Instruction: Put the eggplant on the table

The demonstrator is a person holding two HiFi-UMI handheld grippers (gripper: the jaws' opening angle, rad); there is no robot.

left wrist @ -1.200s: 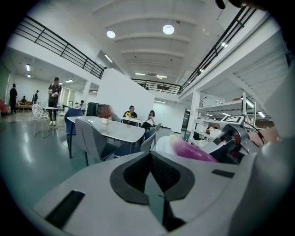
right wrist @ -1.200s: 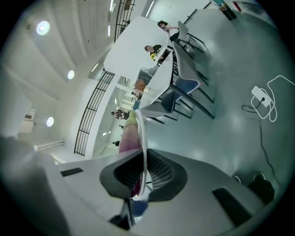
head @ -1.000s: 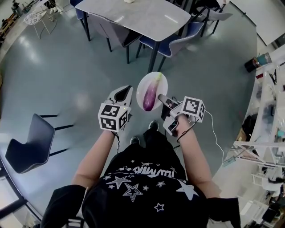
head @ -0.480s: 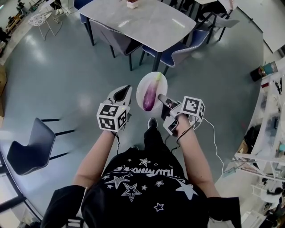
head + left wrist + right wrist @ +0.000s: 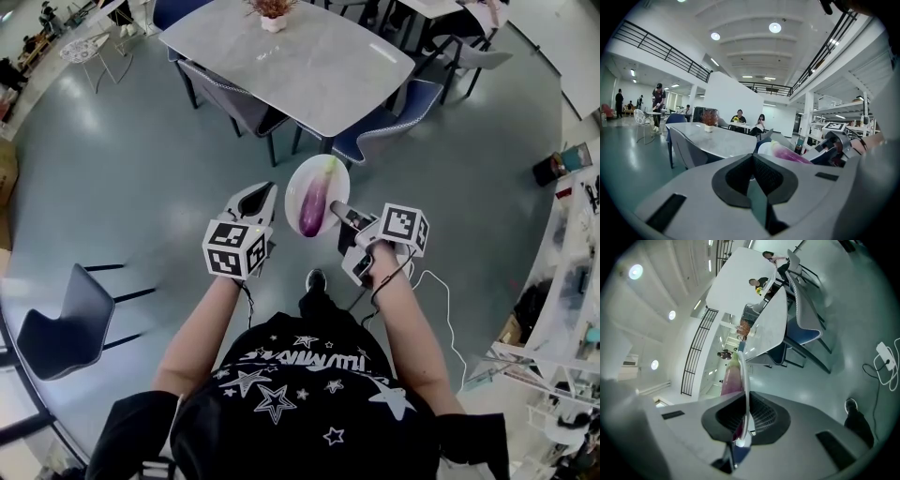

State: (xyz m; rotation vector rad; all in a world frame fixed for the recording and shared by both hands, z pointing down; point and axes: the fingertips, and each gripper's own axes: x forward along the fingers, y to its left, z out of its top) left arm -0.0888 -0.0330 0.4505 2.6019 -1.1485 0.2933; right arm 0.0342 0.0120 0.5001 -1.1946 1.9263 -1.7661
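Now right claw grips round white plate bearing glossy eggplant; left claw clenched.

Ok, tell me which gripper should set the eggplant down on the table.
Right. The right gripper is clamped on the rim of the plate carrying the eggplant, pointed toward the table; the left gripper is shut on nothing beside it.

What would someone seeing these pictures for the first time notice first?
The purple eggplant lying on a white plate, held above the floor by the right gripper clamped on its rim. Then the left gripper beside it, shut and empty, and the grey table ahead with a small potted plant.
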